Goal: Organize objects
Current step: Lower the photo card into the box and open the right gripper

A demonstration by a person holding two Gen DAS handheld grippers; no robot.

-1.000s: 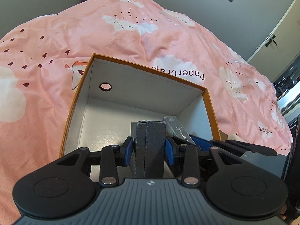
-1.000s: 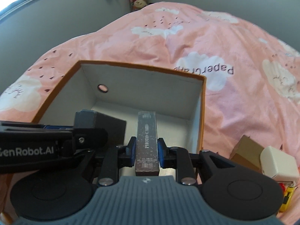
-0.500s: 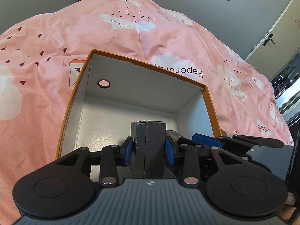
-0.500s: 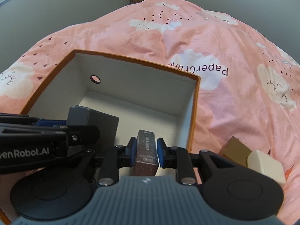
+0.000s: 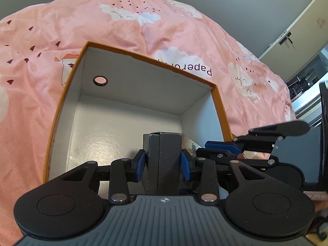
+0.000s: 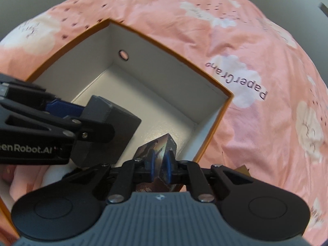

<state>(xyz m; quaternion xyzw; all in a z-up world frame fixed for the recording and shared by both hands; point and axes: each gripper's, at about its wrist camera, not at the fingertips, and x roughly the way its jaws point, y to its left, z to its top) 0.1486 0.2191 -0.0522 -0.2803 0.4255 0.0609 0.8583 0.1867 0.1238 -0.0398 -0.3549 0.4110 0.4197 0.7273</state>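
Note:
An open orange-rimmed box (image 5: 222, 110) with a white inside lies on the pink bed. My left gripper (image 5: 163, 165) is shut on a dark grey box (image 5: 165, 160) and holds it low inside the open box; it also shows in the right wrist view (image 6: 114, 127). My right gripper (image 6: 160, 165) is shut on a narrow printed card box (image 6: 158, 149), tilted over, inside the open box (image 6: 213, 131) near its right wall. The right gripper's fingers (image 5: 221, 146) show beside the grey box in the left wrist view.
The pink cloud-print duvet (image 5: 143, 26) surrounds the box. A round hole (image 5: 99, 80) is in the box's far wall. A brown carton corner (image 6: 244, 169) lies outside the box's right wall. A door (image 5: 297, 26) stands at the far right.
Both grippers have gone lower into the open box. The right gripper has rolled, tipping the card box from edge-on to a slant. Both holds stay shut.

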